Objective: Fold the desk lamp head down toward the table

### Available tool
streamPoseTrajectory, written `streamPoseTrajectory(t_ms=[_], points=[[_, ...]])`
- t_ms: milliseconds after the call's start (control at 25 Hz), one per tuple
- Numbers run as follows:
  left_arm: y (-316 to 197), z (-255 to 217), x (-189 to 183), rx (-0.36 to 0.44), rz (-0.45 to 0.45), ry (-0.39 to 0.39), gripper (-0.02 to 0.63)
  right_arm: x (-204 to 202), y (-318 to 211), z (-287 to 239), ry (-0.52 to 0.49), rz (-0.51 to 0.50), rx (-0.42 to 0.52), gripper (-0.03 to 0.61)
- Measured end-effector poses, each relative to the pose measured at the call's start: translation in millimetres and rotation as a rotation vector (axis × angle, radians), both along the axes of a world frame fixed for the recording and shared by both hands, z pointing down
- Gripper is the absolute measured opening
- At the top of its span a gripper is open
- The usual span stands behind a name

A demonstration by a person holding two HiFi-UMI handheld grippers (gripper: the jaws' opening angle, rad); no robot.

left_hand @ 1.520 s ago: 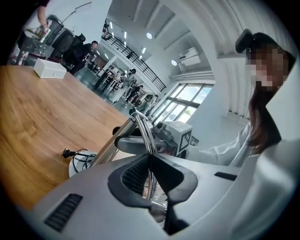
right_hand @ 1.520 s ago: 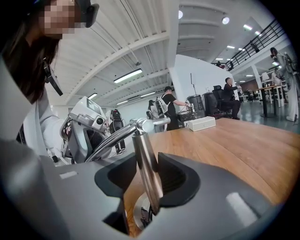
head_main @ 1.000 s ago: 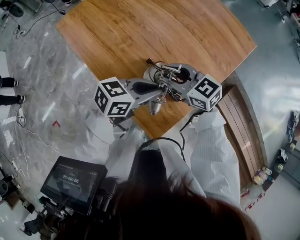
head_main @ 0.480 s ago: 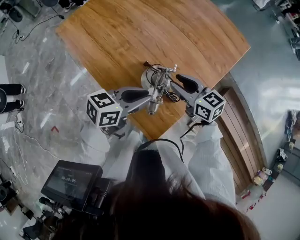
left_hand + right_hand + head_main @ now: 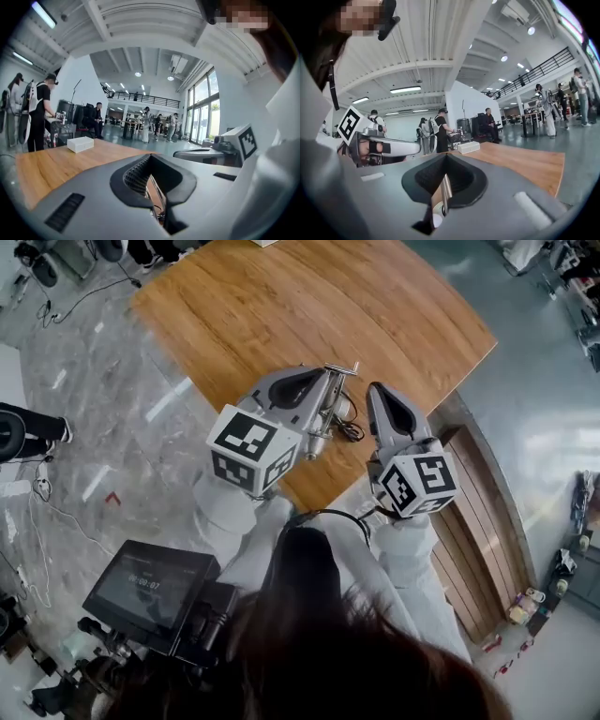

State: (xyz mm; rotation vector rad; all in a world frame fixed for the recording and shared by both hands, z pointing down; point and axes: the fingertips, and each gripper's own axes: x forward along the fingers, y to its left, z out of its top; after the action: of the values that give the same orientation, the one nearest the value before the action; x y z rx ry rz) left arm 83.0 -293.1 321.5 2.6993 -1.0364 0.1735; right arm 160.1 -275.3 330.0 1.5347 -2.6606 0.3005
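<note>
A: At the table (image 5: 281,306) edge nearest the person: lamp (image 5: 324,416), standing on the wood.
B: Jaws?
A: Left gripper (image 5: 150,158): closed to a slit, holding nothing. Right gripper (image 5: 446,159): same, above that edge.

Polished metal desk lamp (image 5: 325,404), warm grained wooden table (image 5: 309,306), glossy marbled stone floor (image 5: 112,399).

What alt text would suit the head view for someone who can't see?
From above, a person holds two grey grippers over a silver metal desk lamp at the near edge of a brown wooden table: left gripper on its arm, right gripper beside it.
</note>
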Motion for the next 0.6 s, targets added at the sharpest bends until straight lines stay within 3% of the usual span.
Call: streamPoseTrajectory(t_ms=[120, 320, 600], points=[[4.1, -15.7, 8.1, 0.059, -0.013, -0.009, 0.002, -5.3, 8.1, -15.7, 0.034, 0.074, 0.02, 0.002], [4.0, -9.0, 0.8, 0.063, -0.046, -0.019, 0.002, -24.5, 9.2, -6.3, 0.047, 0.061, 0.01, 0.002], [1.7, -5.4, -3.3, 0.064, -0.058, -0.031, 0.002, -20.7, 9.8, -5.9, 0.021, 0.071, 0.021, 0.0]])
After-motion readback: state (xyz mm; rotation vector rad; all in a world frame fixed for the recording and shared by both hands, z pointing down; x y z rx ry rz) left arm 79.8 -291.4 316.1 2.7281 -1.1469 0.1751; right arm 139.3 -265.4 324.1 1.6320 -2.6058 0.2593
